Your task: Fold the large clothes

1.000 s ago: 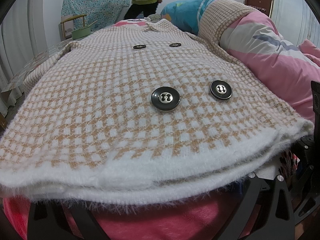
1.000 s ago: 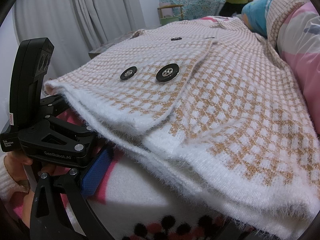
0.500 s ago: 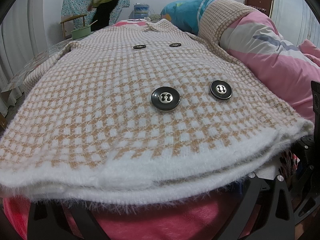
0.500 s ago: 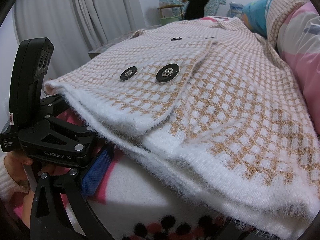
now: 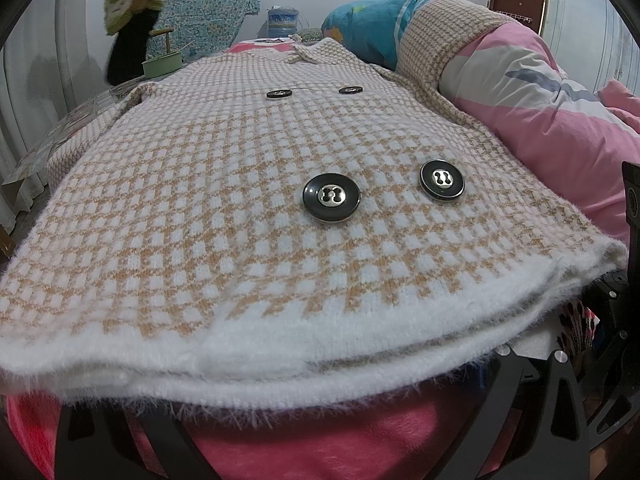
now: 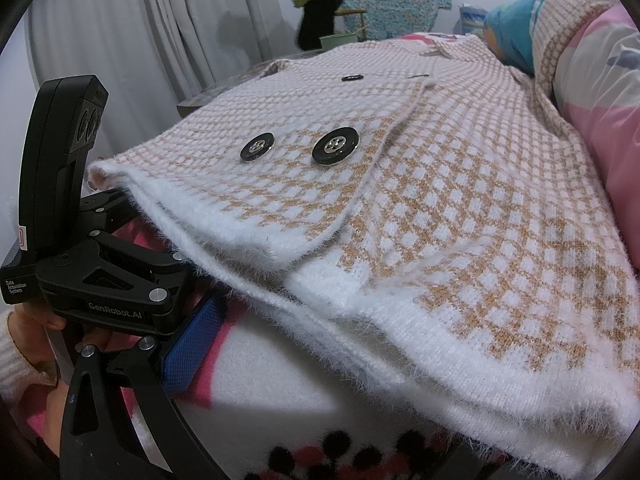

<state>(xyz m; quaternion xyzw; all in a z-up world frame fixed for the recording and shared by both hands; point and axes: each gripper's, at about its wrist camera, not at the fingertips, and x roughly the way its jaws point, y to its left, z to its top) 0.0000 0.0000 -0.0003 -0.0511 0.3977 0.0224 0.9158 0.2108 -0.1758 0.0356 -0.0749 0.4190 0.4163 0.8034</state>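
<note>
pink bedding (image 5: 560, 120) carries your fuzzy tan-and-white checked knit coat (image 5: 240, 200), lying flat, long axis running away from you, hem nearest. your left tool (image 6: 120, 216) sits at the hem's left corner, right tool (image 6: 360, 460) under its right. whether either has clamped, i cannot tell.

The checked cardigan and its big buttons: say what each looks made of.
Cardigan: fuzzy knit, probably wool or acrylic blend; fine hairs stand off the white hem. Near button: glossy black rim, likely plastic, around a shiny metal-looking centre that catches light.
</note>
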